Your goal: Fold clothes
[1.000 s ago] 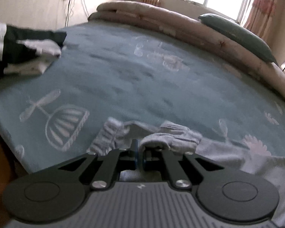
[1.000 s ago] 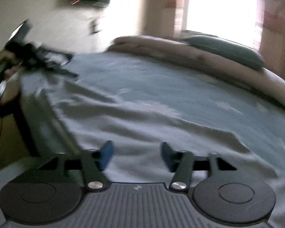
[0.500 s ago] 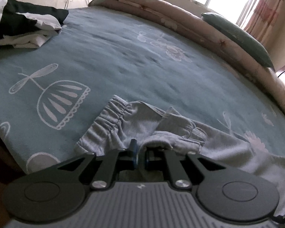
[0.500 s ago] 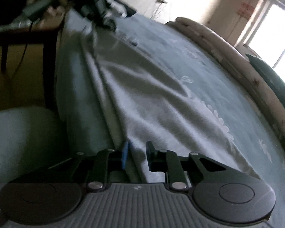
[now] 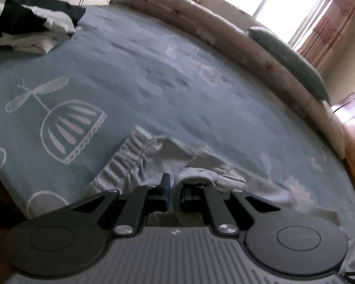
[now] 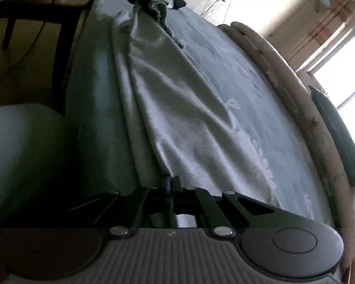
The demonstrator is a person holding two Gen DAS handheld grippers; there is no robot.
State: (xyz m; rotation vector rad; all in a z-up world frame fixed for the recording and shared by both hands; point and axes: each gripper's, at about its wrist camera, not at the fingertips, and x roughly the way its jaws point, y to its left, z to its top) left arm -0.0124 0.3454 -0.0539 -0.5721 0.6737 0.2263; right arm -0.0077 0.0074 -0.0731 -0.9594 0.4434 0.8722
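With both my left gripper (image 5: 174,195) and right gripper (image 6: 172,184) clamped on opposite ends of the grey trousers (image 6: 177,108) stretched along the bed (image 5: 135,75), any uneven pull could slip 1 pinch.

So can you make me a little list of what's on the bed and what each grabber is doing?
garment: grey pants with a stretchy waistband, spread along the near edge of the bed
surface: blue bedspread with white drawings
left gripper: shut on the waistband end
right gripper: shut on the other end of the grey pants
far corner: black and white folded clothes
far edge: green pillow
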